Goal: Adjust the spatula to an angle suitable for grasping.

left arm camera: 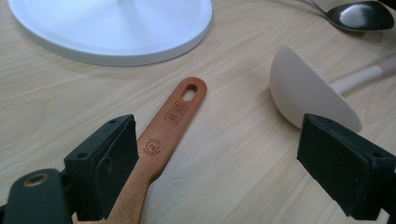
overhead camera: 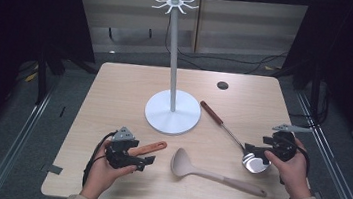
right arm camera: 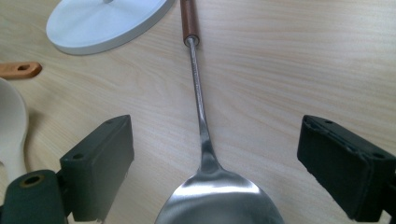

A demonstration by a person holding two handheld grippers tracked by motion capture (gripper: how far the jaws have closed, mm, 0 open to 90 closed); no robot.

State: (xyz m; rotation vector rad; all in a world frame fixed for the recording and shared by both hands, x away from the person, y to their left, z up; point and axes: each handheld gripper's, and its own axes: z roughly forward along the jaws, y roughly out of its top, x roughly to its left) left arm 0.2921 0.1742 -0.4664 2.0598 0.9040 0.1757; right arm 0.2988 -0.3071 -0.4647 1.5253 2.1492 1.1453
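Note:
A white hook stand (overhead camera: 171,110) rises from a round base (left arm camera: 112,28) at the table's middle. Near the front left lies an orange-brown wooden handle (overhead camera: 151,147) with a hole at its tip (left arm camera: 168,126). My left gripper (overhead camera: 133,157) is open over its near end; the handle runs past the left jaw. A beige ladle (overhead camera: 206,171) lies at the front centre, its bowl (left arm camera: 308,91) ahead of the right jaw. A steel ladle (overhead camera: 240,144) with a brown handle lies at the right. My right gripper (overhead camera: 258,151) is open above its bowl (right arm camera: 219,200).
The wooden table (overhead camera: 125,88) has a small dark round hole (overhead camera: 222,85) at its back right. Metal rails and cables run along the floor on both sides. Black curtains stand at left and right behind the table.

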